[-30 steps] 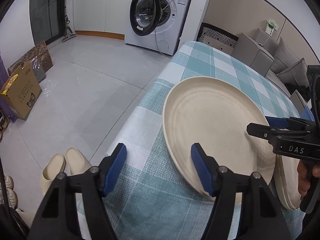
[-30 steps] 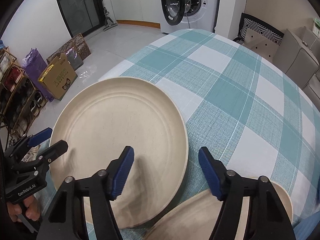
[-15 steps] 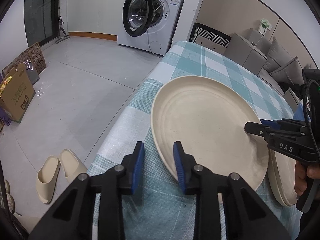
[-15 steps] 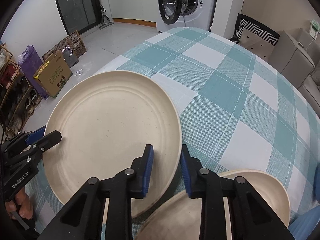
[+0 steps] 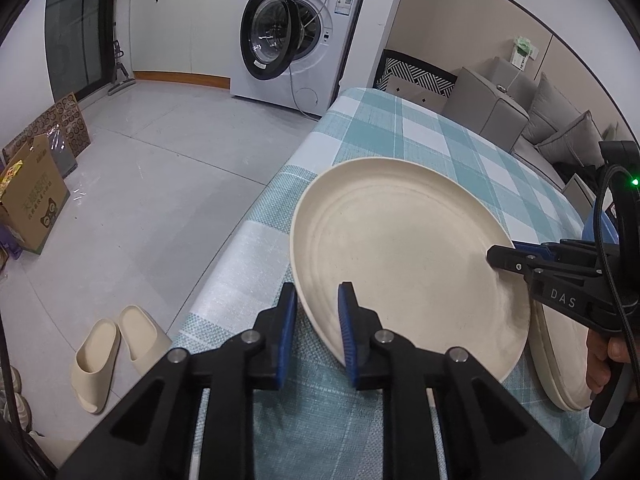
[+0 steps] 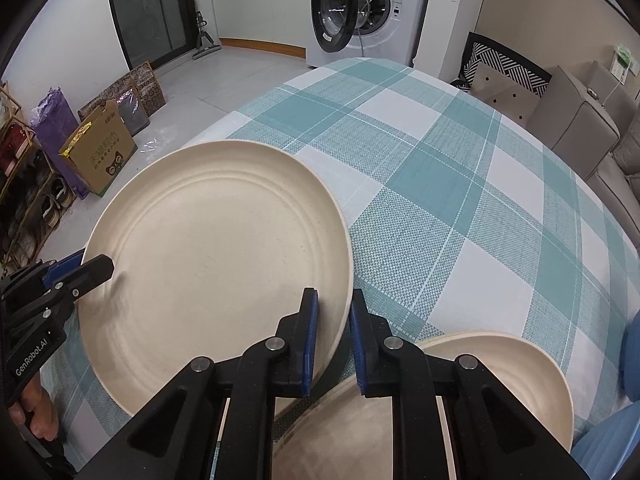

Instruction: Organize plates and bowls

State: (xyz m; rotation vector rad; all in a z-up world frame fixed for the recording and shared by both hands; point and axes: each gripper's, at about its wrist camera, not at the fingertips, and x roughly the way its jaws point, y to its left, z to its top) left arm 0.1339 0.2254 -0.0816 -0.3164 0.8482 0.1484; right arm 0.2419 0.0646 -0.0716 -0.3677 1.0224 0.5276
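While both grippers have just been closing, each now pinches the rim of the same cream plate (image 5: 404, 248) between its blue pads. The left gripper (image 5: 318, 320) clamps the plate's near-left edge in the left wrist view, one pad under the rim and one on the upper face. The right gripper (image 6: 332, 320) grips the opposite edge, seen in its own view at the plate's lower right rim, and it also appears at the right of the left wrist view, marked "DAS", with its tip on the plate. The plate sits tilted, held at both sides above the teal-and-white checked tablecloth (image 6: 460, 184), near the table's left edge. Just beside it, under the right gripper, lies a stack of cream plates (image 6: 520, 364). Beyond the table stand a white washing machine (image 5: 304, 36) with its door open, a cardboard box (image 5: 30, 196) and beige slippers (image 5: 116, 356) on the floor.
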